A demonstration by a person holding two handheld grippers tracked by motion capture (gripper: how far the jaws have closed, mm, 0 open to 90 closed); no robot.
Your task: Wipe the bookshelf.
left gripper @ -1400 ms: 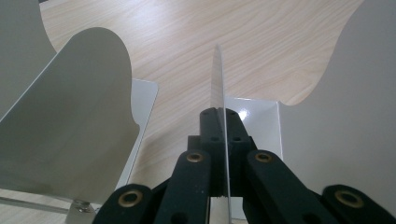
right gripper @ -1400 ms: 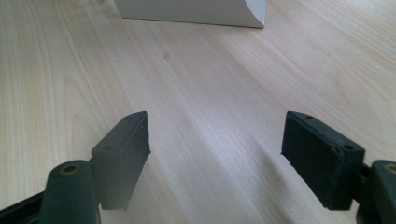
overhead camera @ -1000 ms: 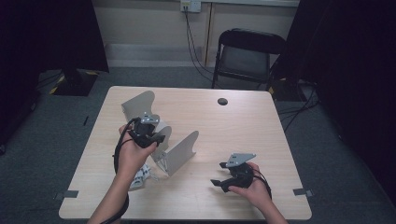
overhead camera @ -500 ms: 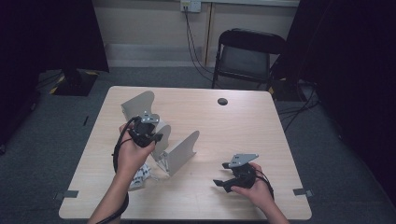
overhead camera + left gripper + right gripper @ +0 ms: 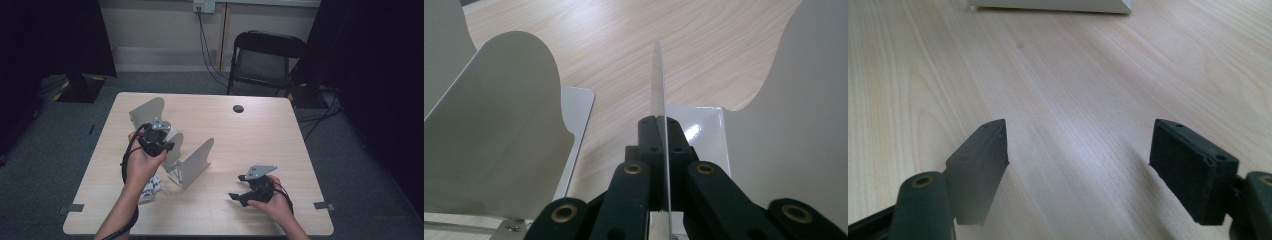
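On the wooden table [image 5: 260, 135], as the high view showed it, the left gripper [image 5: 159, 141] sat atop the middle metal bookend [image 5: 172, 145], with a second bookend [image 5: 146, 111] behind that one and a third [image 5: 196, 162] just in front; the right gripper [image 5: 245, 192] rested well apart, toward the near right. Along the left gripper view, the jaws had just closed and pinched the middle bookend's thin upright plate [image 5: 659, 90] edge-on. Along the right gripper view, the jaws stood spread over bare wood, holding nothing. The grasp looked complete; lifting next would call for a straight rise clear of both neighbours.
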